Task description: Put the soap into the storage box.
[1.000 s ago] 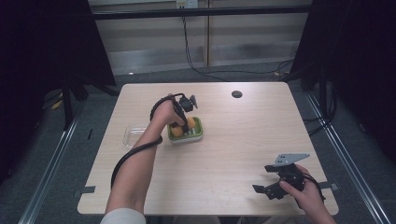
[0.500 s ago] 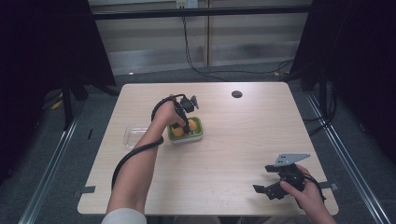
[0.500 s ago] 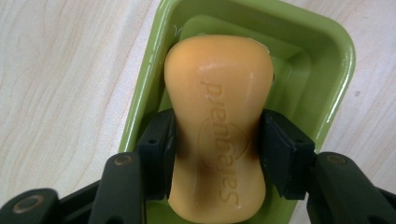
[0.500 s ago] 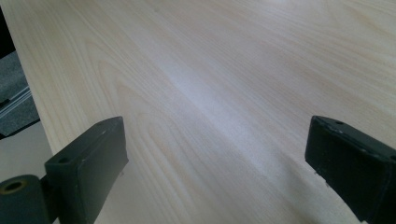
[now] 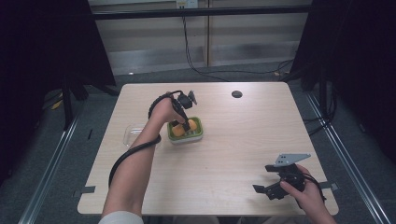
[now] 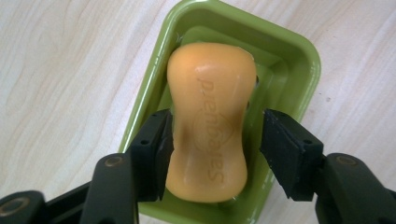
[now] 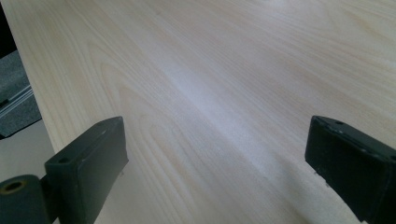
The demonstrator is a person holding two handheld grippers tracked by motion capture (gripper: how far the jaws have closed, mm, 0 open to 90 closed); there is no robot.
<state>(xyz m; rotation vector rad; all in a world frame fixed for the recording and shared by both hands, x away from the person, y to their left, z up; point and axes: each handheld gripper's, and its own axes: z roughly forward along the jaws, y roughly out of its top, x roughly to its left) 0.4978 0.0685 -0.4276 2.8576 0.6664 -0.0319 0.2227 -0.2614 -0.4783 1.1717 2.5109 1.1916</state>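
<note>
An orange bar of soap (image 6: 210,121) lies in a green soap dish (image 6: 299,60) left of the table's middle (image 5: 180,127). My left gripper (image 6: 215,135) points down into the dish (image 5: 198,133) and straddles the bar. Its left pad (image 6: 156,144) touches the soap, while a narrow gap separates the right pad from it, so the gripper is open. My right gripper (image 5: 265,179) rests low over the table's near right corner. In the right gripper view its jaws (image 7: 215,149) stand wide open with only bare wood (image 7: 210,70) between them.
A clear plastic lid or tray (image 5: 133,133) lies just left of the dish, partly under the left forearm. A black round cable hole (image 5: 236,94) sits near the far edge. Grey tape marks (image 5: 84,191) lie at the near corners. The table's edge is close to the right gripper.
</note>
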